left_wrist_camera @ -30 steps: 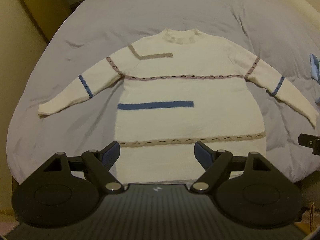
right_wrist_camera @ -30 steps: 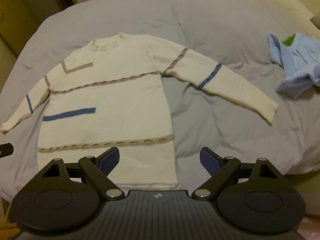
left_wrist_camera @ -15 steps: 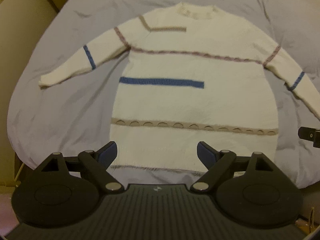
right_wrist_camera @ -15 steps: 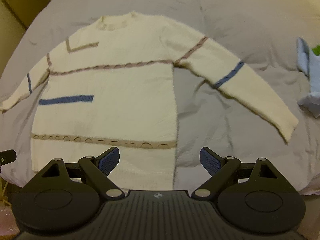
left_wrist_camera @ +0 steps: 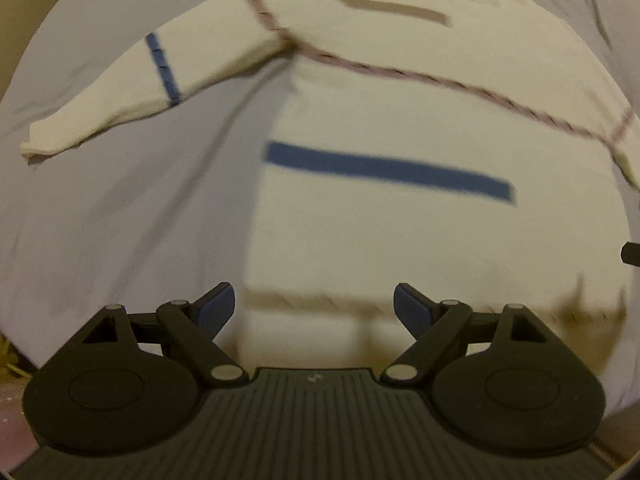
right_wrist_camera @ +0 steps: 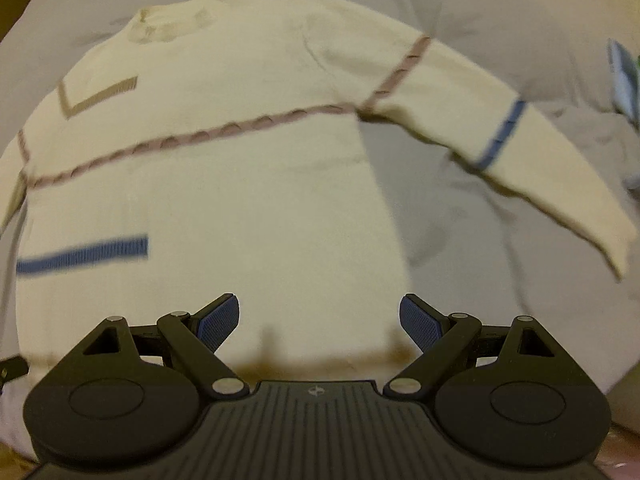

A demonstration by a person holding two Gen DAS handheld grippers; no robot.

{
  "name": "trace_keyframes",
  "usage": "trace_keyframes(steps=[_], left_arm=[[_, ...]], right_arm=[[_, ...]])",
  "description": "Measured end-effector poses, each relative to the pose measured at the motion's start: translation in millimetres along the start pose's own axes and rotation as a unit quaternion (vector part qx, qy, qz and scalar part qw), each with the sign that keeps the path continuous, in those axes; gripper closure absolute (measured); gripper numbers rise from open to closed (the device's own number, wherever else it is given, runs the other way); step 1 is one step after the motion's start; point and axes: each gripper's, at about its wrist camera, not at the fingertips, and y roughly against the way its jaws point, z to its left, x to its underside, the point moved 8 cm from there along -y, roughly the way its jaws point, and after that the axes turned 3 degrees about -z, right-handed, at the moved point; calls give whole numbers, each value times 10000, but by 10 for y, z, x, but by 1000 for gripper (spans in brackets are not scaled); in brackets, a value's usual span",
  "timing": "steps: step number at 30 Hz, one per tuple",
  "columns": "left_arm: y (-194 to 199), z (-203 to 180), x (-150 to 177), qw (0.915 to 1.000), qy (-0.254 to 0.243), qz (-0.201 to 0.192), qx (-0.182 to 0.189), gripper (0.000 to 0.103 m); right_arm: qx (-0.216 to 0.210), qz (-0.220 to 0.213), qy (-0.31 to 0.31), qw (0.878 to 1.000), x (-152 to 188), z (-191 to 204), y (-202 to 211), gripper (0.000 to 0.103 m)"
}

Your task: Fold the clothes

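Grey bedding (left_wrist_camera: 120,208) lies under both our grippers. Our left gripper (left_wrist_camera: 314,304) and right gripper (right_wrist_camera: 319,316) gape wide, empty, just above the hem of the cream sweater (left_wrist_camera: 400,240), spread flat ahead with sleeves out; we read no writing.

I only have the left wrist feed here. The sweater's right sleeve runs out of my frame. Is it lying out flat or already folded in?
Observer: Flat. In the right wrist view the right sleeve stretches out straight on the bed cover, not folded.
Operator: Is the right gripper holding anything?
Observer: No. The right gripper is open, its jaws wide apart above the sweater near the hem.
Operator: Anything else over there?
Observer: Yes, a light blue garment lies at the far right edge, apart from the sleeve.
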Motion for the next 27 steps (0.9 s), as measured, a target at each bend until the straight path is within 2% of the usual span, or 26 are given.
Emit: trace_keyframes(steps=[2, 5, 6, 9, 10, 13, 17, 21, 23, 24, 25, 26, 27], left_arm=[[-183, 286, -123, 9992, 373, -42, 107, 21], [-409, 722, -293, 9938, 1036, -220, 349, 25], [-479, 878, -356, 9904, 1272, -311, 436, 35], [-676, 1350, -497, 9759, 2030, -513, 611, 54], [-730, 1509, -533, 9695, 2289, -602, 637, 56], [-839, 2015, -611, 9451, 3061, -968, 617, 57], [-932, 2564, -670, 9056, 3946, -1392, 693, 56], [-1000, 2939, -722, 8635, 4662, -1757, 783, 43], [-1057, 3049, -761, 8482, 4888, -1890, 768, 41], [-1092, 3081, -786, 8440, 4957, -1908, 739, 44], [-1109, 3079, -831, 8463, 4920, -1916, 701, 48], [-1115, 3061, -890, 8521, 4821, -1930, 653, 79], [-1122, 3043, -948, 8577, 4722, -1943, 606, 99]], right_arm=[[23, -153, -92, 9998, -89, 126, -153, 15], [79, -281, -141, 9995, -177, 298, -389, 18], [94, -288, -155, 9994, -191, 352, -467, 19], [66, -287, -226, 9993, -208, 476, -645, 19], [88, -298, -240, 9992, -217, 505, -688, 19], [246, -395, -184, 9987, -276, 549, -775, 18], [475, -458, -161, 9977, -367, 513, -865, 17], [514, -508, -286, 9970, -425, 441, -921, 15], [525, -532, -263, 9969, -442, 434, -938, 14], [529, -548, -231, 9968, -446, 434, -944, 14], [527, -564, -203, 9968, -447, 433, -947, 14], [520, -577, -183, 9968, -447, 428, -948, 14], [503, -588, -174, 9969, -446, 418, -946, 14]])
